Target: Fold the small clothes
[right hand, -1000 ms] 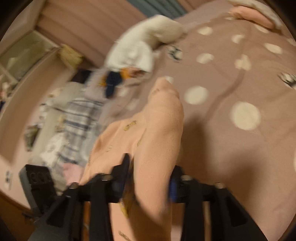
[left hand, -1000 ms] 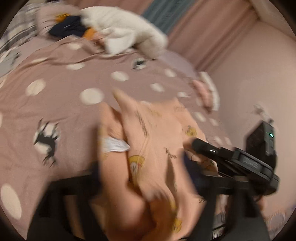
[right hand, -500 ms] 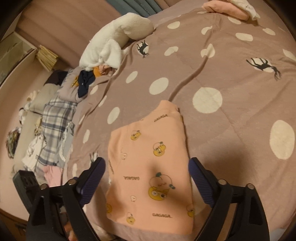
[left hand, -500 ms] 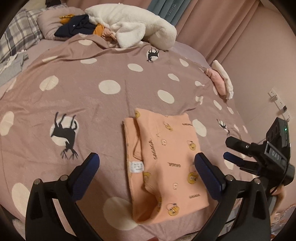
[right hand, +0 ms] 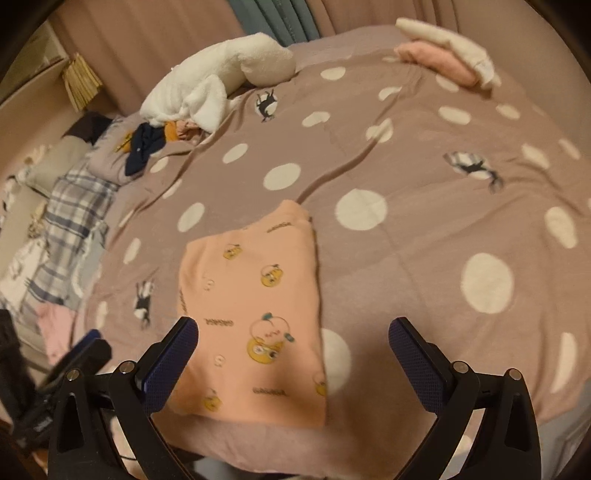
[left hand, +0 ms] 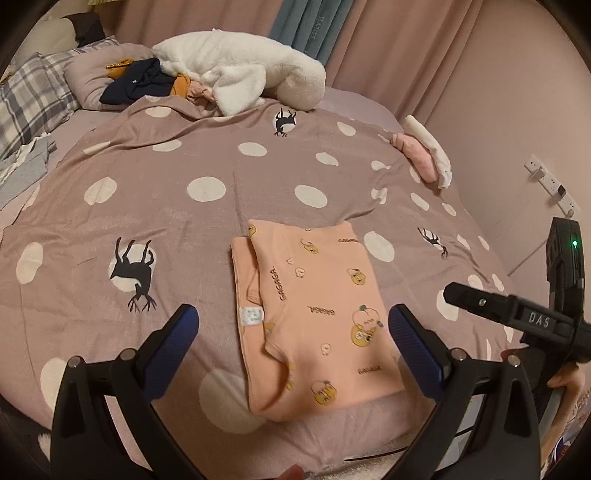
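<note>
From the left wrist, the left gripper (left hand: 291, 332) hovers with fingers released and spread above the folded peach garment (left hand: 317, 314), which lies flat on the polka-dot bedspread (left hand: 207, 170). From the right wrist, the right gripper (right hand: 293, 354) is opening wide, nothing between its fingers, the garment (right hand: 251, 306) lying flat below.

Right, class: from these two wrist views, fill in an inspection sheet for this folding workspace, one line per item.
Surface: dotted bedspread, lightly creased.
Job's things: peach garment folded flat near the bed's front edge.
Clutter: white fleece, navy and orange clothes, pink and white pile.
Grippers: left gripper open, empty; right gripper opening, fingers clear of cloth.
Cables: power strip on wall.
Surroundings: curtains, plaid pillow.
</note>
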Tool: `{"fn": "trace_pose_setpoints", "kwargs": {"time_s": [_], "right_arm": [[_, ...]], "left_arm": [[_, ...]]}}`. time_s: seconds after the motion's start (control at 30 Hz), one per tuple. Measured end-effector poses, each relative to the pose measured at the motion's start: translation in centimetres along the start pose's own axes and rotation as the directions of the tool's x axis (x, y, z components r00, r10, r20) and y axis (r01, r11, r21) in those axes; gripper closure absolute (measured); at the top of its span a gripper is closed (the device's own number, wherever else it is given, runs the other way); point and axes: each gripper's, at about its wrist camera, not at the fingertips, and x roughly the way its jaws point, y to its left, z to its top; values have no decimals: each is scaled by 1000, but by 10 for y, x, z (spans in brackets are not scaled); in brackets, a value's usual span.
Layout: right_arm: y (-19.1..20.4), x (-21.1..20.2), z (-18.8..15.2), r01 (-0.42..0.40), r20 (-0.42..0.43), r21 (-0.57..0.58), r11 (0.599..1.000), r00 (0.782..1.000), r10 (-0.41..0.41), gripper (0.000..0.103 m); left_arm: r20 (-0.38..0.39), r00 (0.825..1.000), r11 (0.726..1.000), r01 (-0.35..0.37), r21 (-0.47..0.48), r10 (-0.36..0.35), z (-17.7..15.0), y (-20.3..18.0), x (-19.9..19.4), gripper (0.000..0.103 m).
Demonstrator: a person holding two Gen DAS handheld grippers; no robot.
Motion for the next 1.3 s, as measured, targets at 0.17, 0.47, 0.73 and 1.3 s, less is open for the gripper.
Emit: {"fn": "trace_pose_setpoints", "kwargs": {"time_s": [0.17, 0.47, 0.73, 1.3], "right_arm": [[0, -11, -26, 44, 56, 46, 998, 997, -46, 0], [-9, -9, -54, 44, 70, 148, 988, 996, -55, 0], [9, -18, -63, 91, 91, 54, 994, 991, -95, 0], [45, -15, -72, 101, 107, -74, 992, 990, -92, 0]], "left_arm": [[50, 999, 1000, 0, -9, 1, -18, -8, -18, 0], [71, 992, 994, -108, 6, 108, -34, -5, -27, 0], [62, 988, 990, -141, 28, 139, -40, -9, -26, 0], [57, 987, 988, -153, 22, 152, -46, -8, -28, 0]]}}
